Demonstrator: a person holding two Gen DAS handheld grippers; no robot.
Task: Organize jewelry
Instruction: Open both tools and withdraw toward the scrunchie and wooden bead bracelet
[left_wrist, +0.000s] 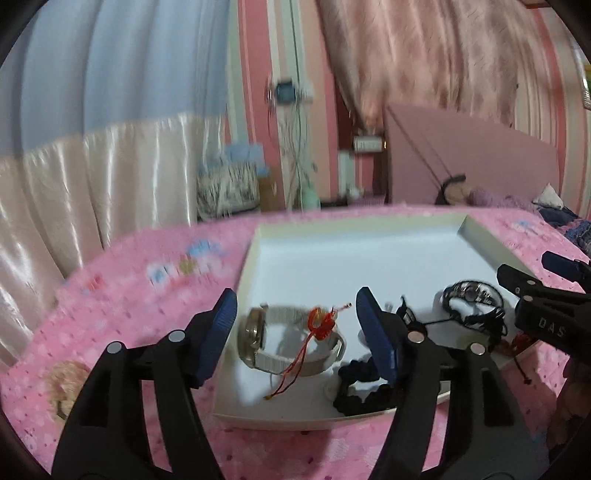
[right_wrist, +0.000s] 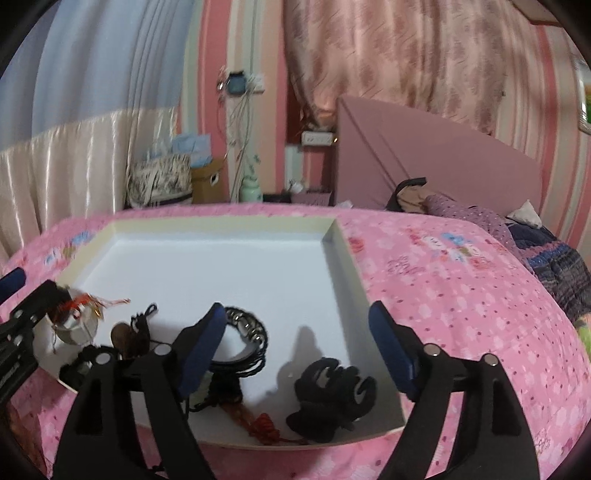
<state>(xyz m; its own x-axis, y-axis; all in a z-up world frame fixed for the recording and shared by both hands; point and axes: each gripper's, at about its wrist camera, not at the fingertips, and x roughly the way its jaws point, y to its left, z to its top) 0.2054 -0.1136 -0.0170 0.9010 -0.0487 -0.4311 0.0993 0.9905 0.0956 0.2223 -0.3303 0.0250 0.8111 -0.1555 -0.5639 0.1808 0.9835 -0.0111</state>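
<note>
A shallow white tray lies on a pink bedspread; its far wall shows in the right wrist view. My left gripper is open above a white-strap watch with a red knot charm lying over it. A black braided bracelet lies by my left gripper's right finger. A metal-link watch lies further right. My right gripper is open over the tray's near right part, above a black hair claw. The metal watch and a red cord lie beside it.
The pink bedspread surrounds the tray. A pink headboard and a doll are at the back right, dark clothes at far right. Bags and boxes stand behind the bed by the curtains.
</note>
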